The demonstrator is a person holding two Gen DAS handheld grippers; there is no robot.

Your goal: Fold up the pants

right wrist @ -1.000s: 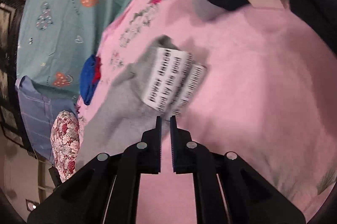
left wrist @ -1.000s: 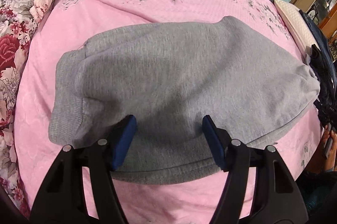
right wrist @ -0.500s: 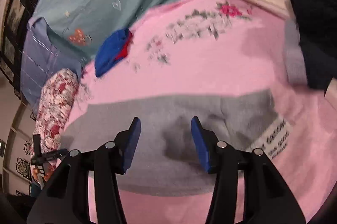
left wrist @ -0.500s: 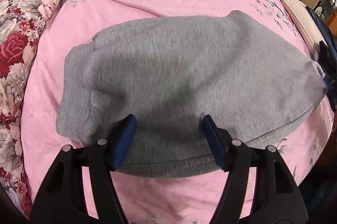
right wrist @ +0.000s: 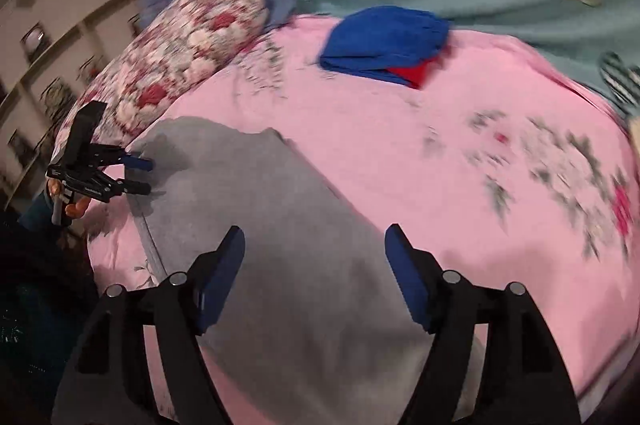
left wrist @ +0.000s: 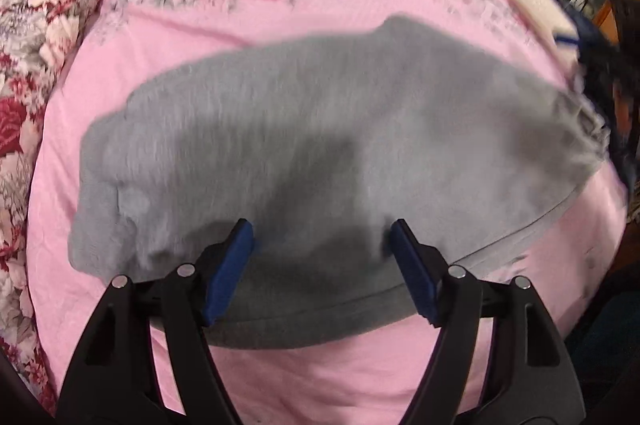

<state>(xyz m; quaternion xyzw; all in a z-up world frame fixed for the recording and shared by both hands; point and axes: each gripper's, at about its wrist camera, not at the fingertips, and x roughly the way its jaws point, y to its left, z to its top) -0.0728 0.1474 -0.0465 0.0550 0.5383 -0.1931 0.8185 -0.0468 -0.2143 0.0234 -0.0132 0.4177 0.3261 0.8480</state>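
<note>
Pants [left wrist: 332, 153] lie flat, middle of pink bed [left wrist: 304, 377]. My left gripper [left wrist: 322, 265] and right gripper [right wrist: 314, 273] wide apart, holding nothing. I should grab near edge, fold evenly.

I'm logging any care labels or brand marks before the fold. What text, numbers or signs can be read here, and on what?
None can be read.
The grey pants show no label or print in either view.
The folded blue garment shows no lettering.
The left gripper shows a pale mark, too small and blurred.
</note>
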